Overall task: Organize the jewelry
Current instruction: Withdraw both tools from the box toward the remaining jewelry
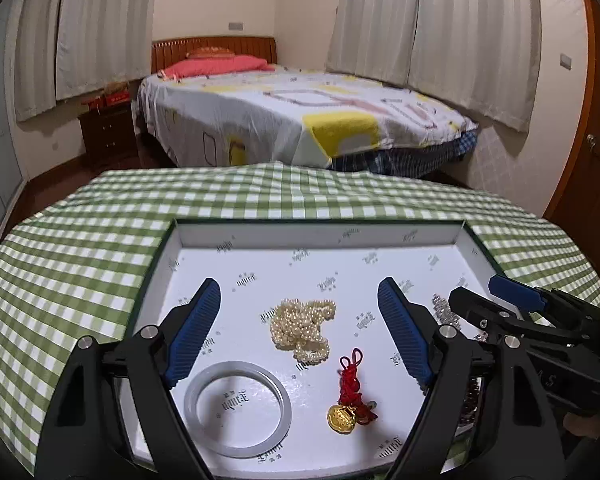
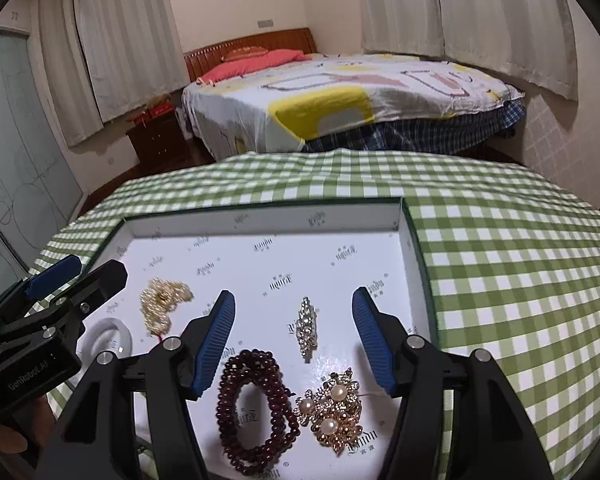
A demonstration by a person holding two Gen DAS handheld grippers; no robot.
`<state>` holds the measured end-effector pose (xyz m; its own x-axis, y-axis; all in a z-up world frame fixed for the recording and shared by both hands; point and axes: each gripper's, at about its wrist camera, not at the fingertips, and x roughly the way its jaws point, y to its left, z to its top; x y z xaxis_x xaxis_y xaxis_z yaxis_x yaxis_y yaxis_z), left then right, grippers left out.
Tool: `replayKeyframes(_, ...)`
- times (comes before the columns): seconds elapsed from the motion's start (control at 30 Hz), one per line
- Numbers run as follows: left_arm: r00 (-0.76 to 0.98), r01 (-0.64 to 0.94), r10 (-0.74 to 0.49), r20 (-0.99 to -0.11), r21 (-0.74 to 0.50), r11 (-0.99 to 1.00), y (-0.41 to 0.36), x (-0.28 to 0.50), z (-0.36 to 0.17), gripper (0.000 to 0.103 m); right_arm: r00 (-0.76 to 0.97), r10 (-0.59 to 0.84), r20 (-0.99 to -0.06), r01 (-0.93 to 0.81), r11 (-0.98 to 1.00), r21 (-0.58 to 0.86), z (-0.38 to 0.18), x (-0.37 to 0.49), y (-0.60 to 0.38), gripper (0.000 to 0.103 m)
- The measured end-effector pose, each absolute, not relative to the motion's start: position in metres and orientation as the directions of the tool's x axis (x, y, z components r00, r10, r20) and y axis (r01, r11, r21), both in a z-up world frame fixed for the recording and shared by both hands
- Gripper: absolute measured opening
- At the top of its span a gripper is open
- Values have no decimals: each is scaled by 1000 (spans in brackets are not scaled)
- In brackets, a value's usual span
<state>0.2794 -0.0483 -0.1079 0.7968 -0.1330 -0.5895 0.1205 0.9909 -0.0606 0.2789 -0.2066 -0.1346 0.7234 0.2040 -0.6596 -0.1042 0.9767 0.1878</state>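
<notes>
A shallow white box [image 1: 320,236] [image 2: 260,220] lies on the green checked table and holds the jewelry. In the left wrist view my left gripper [image 1: 300,296] is open and empty above a pearl necklace [image 1: 304,330], a white bangle [image 1: 238,408] and a red knotted charm with a gold pendant [image 1: 346,400]. In the right wrist view my right gripper [image 2: 294,306] is open and empty above a crystal brooch [image 2: 307,328], a dark red bead bracelet [image 2: 256,404] and a gold pearl brooch [image 2: 334,406]. The pearl necklace [image 2: 162,306] and bangle [image 2: 108,338] show at left.
The green checked tablecloth [image 1: 80,256] [image 2: 500,240] surrounds the box. Each gripper shows in the other's view, the right one [image 1: 500,308] at the box's right edge, the left one [image 2: 76,280] at its left edge. A bed [image 1: 300,112] stands beyond the table.
</notes>
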Motion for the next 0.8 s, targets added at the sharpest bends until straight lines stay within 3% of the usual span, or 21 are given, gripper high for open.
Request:
replayKeyframes(0.33,842,122,-124,-525,-38,992,-37,236,-83,79,781,175,-599,-112,984,140,-106,237,-208,60)
replayKeyframes(0.8,816,110,-107,-567,-30,994,-14,168,-108,79,771,158,-617,-85,986,145,-125,172,-212,60)
